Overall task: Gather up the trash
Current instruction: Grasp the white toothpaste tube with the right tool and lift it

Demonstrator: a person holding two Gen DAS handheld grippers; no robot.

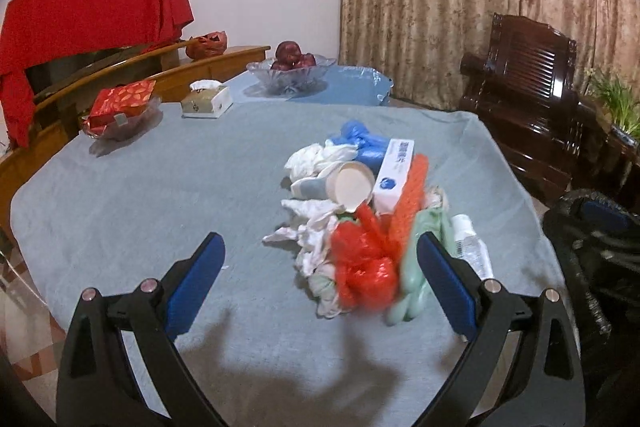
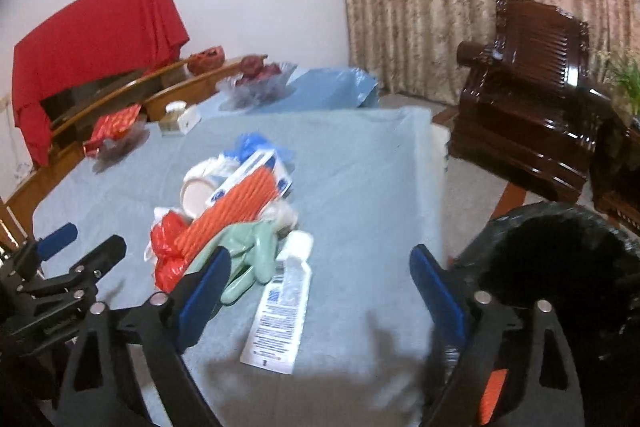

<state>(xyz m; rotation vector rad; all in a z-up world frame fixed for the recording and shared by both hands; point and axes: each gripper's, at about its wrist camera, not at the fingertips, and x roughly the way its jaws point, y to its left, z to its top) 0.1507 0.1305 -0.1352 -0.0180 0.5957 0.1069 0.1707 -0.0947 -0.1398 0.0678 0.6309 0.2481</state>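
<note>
Trash pile [image 1: 356, 223] lies ahead of the spread left tool [image 1: 320, 259].

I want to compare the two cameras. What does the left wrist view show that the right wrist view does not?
Only the left wrist view shows the crumpled white tissues clearly, on the left side of the pile.

Only the right wrist view shows the open mouth of the black bin bag and the whole white tube.

Both show the paper cup, the orange bundle, the green glove and the fruit bowl.
</note>
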